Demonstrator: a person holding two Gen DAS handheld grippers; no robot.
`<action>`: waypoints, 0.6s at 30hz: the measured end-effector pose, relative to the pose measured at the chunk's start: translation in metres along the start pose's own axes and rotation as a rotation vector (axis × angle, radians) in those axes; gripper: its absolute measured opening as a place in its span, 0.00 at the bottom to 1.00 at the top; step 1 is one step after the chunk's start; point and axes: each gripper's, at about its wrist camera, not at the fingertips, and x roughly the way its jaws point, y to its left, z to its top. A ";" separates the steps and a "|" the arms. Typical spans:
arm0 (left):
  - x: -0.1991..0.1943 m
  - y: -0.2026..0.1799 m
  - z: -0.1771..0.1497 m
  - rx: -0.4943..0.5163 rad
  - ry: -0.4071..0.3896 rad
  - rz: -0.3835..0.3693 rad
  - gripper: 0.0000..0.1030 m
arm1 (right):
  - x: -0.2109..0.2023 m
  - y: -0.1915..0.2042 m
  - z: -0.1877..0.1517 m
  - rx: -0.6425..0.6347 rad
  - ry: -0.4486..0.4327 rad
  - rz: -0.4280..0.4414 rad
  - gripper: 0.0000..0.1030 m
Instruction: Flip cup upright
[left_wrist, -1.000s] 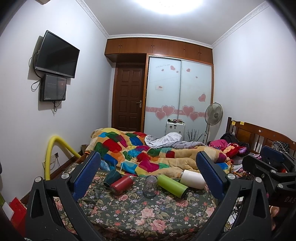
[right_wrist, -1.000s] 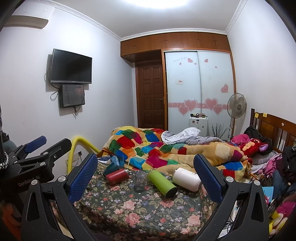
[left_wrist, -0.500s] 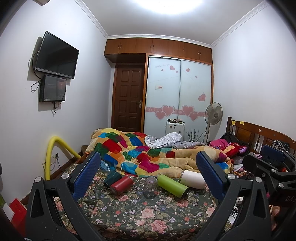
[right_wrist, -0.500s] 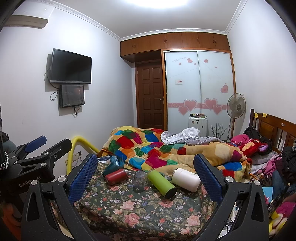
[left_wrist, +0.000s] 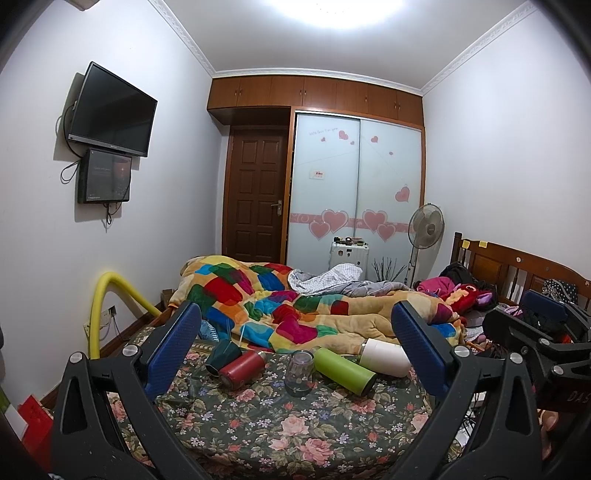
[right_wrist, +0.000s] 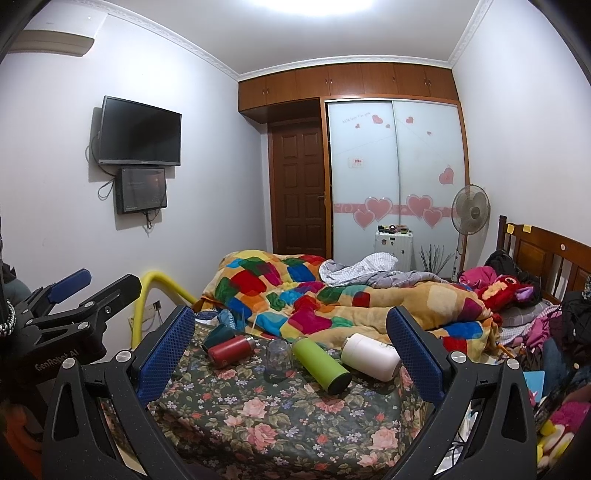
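Several cups lie in a row on the floral bedspread (left_wrist: 280, 428). A dark teal cup (left_wrist: 222, 352) lies on its side at the left, then a red bottle (left_wrist: 242, 368), a clear glass cup (left_wrist: 298, 373) standing mouth down, a green bottle (left_wrist: 345, 370) and a white bottle (left_wrist: 385, 357) on their sides. They also show in the right wrist view: teal cup (right_wrist: 221, 335), red bottle (right_wrist: 231, 350), glass cup (right_wrist: 279, 360), green bottle (right_wrist: 321, 363), white bottle (right_wrist: 371, 356). My left gripper (left_wrist: 297, 339) and right gripper (right_wrist: 291, 338) are open, empty, well short of the cups.
A patchwork quilt (left_wrist: 295, 306) is heaped right behind the cups. A yellow padded rail (left_wrist: 110, 306) stands at the left, a wooden headboard (left_wrist: 517, 269) at the right. The left gripper's body (right_wrist: 70, 317) shows at the left of the right wrist view.
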 end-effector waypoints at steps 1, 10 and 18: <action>0.000 0.000 0.000 0.000 0.001 0.000 1.00 | 0.001 -0.002 0.000 0.001 0.001 0.000 1.00; 0.019 0.002 -0.003 -0.013 0.033 0.000 1.00 | 0.016 -0.007 -0.003 0.005 0.033 -0.005 1.00; 0.066 0.022 -0.021 -0.031 0.115 0.037 1.00 | 0.042 -0.013 -0.012 0.015 0.093 -0.017 1.00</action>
